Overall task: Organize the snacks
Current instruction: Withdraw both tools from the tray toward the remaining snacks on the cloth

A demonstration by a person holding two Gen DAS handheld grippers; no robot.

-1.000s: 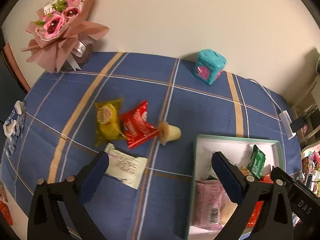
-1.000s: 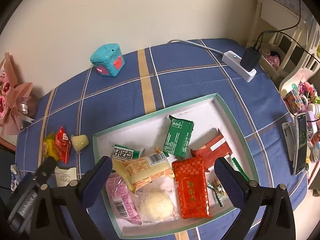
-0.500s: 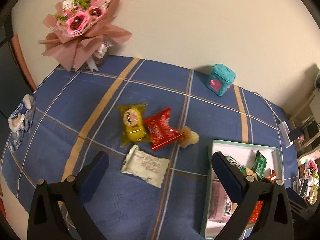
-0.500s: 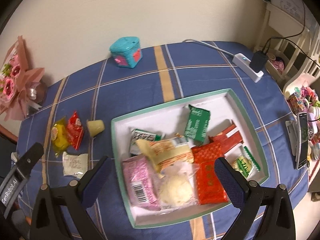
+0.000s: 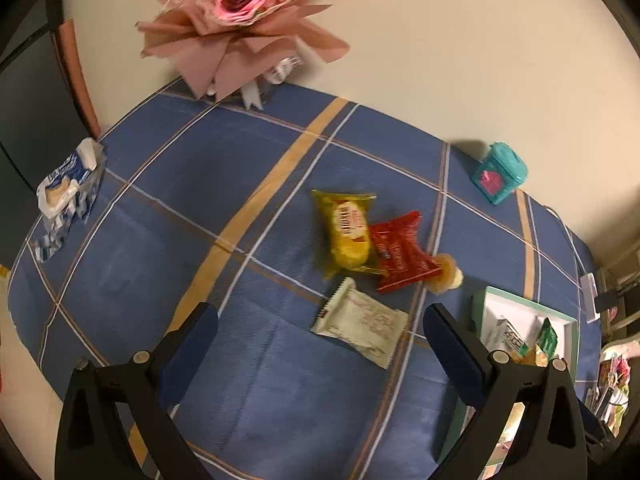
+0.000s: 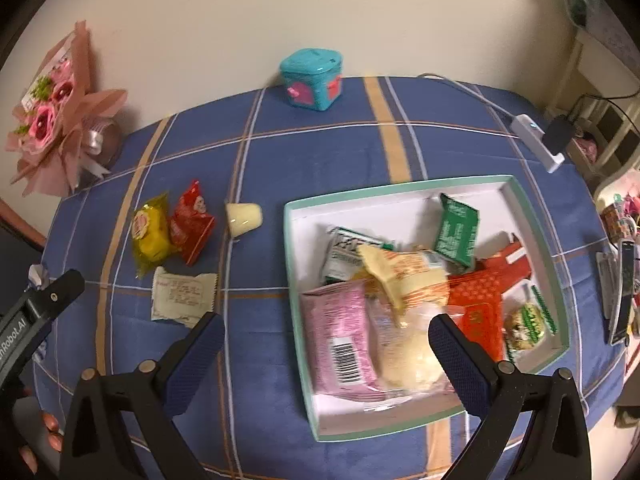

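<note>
Loose snacks lie on the blue checked cloth: a yellow packet [image 5: 347,232] [image 6: 150,235], a red packet [image 5: 400,254] [image 6: 191,224], a small jelly cup [image 5: 448,278] [image 6: 244,218] and a white packet [image 5: 362,322] [image 6: 182,292]. A white tray with a green rim [image 6: 532,224] [image 5: 528,306] holds several packets, among them a pink one [image 6: 340,336] and a green one [image 6: 456,232]. My left gripper [image 5: 320,336] hangs open just in front of the white packet. My right gripper [image 6: 326,344] is open above the tray's near left part.
A pink bouquet [image 5: 240,12] [image 6: 56,120] stands at the back left. A teal box [image 5: 498,178] [image 6: 314,80] sits by the wall. A tissue pack [image 5: 68,196] lies at the left edge. A power strip [image 6: 536,140] and a phone [image 6: 624,292] lie at the right.
The left gripper has swung left, away from the tray, so the loose snacks now lie ahead of it. The right gripper has also shifted left, off the tray's middle. Both stayed open.
</note>
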